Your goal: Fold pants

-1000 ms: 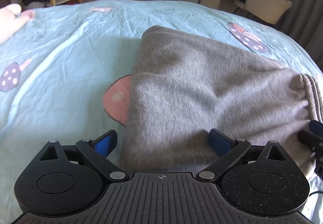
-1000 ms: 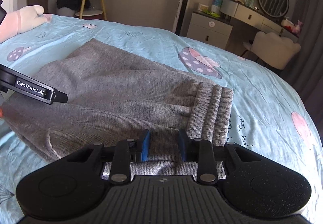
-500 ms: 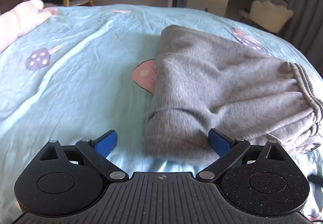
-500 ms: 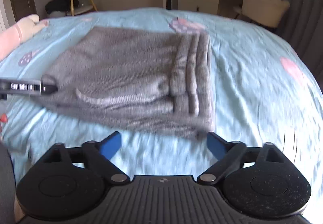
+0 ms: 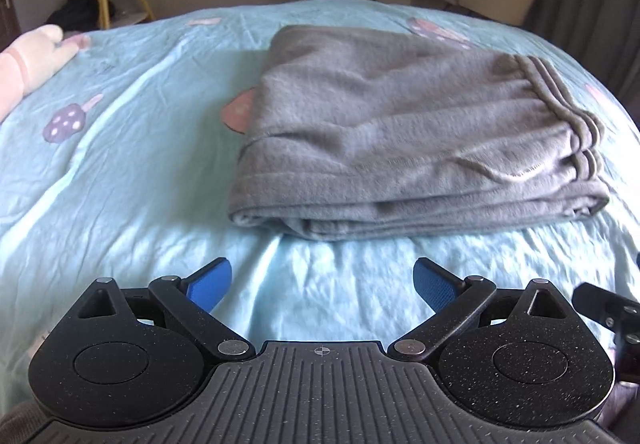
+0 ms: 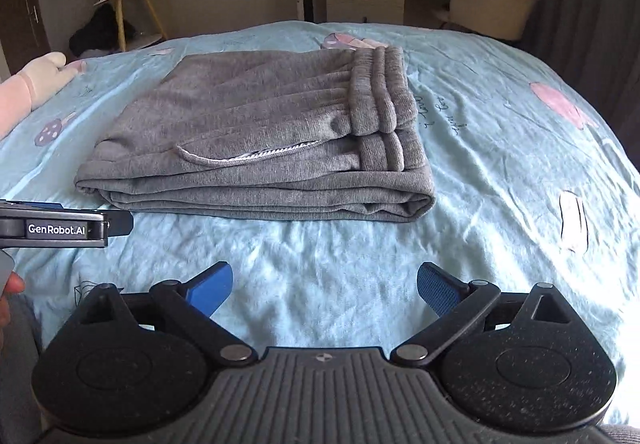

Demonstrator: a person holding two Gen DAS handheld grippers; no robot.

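Note:
The grey pants (image 5: 404, 132) lie folded in a flat stack on the light blue bed sheet (image 5: 120, 148), with the ribbed waistband on the right side. They also show in the right wrist view (image 6: 264, 140), waistband at the right end. My left gripper (image 5: 322, 278) is open and empty, a short way in front of the stack's near edge. My right gripper (image 6: 324, 284) is open and empty, also in front of the stack. The left gripper's side shows at the left edge of the right wrist view (image 6: 60, 228).
A pink and white plush toy (image 5: 28, 64) lies at the bed's far left. Beyond the bed stand a small yellow-legged table (image 6: 128, 4), a white drawer unit (image 6: 364, 0), a dresser with a round mirror and a pale chair (image 6: 492, 8).
My right gripper has opened and let go of the pants. Both grippers have drawn back from the stack, which now lies flat on the bed.

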